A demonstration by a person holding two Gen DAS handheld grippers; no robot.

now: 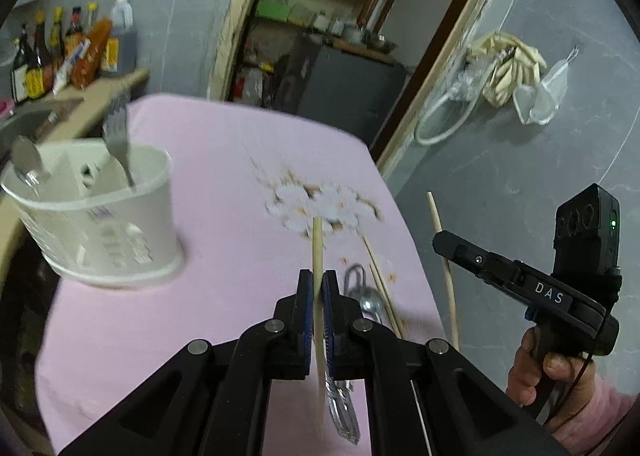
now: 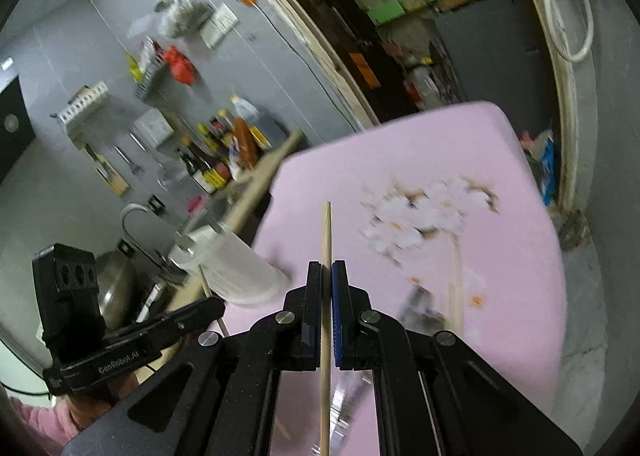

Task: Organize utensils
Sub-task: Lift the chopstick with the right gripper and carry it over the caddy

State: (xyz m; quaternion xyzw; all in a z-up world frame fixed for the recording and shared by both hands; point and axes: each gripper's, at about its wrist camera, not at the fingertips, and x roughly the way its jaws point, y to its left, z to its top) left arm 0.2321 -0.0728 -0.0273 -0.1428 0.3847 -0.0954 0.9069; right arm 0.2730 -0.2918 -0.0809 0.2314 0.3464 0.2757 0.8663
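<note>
Each hand-held gripper, left (image 1: 319, 288) and right (image 2: 327, 284), is clamped on a light, stiff, slippery wooden chopstick (image 1: 317, 248) above the pink worktop (image 1: 224, 160), best pinched mid-shaft, with the white holder (image 1: 100, 224) near the left edge.

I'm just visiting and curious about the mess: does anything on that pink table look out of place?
Yes. Two chopsticks and a metal spoon lie loose on the pink tablecloth, while the white utensil holder already stands with a fork and a spoon in it. Each gripper holds one chopstick: left gripper, right gripper.
</note>
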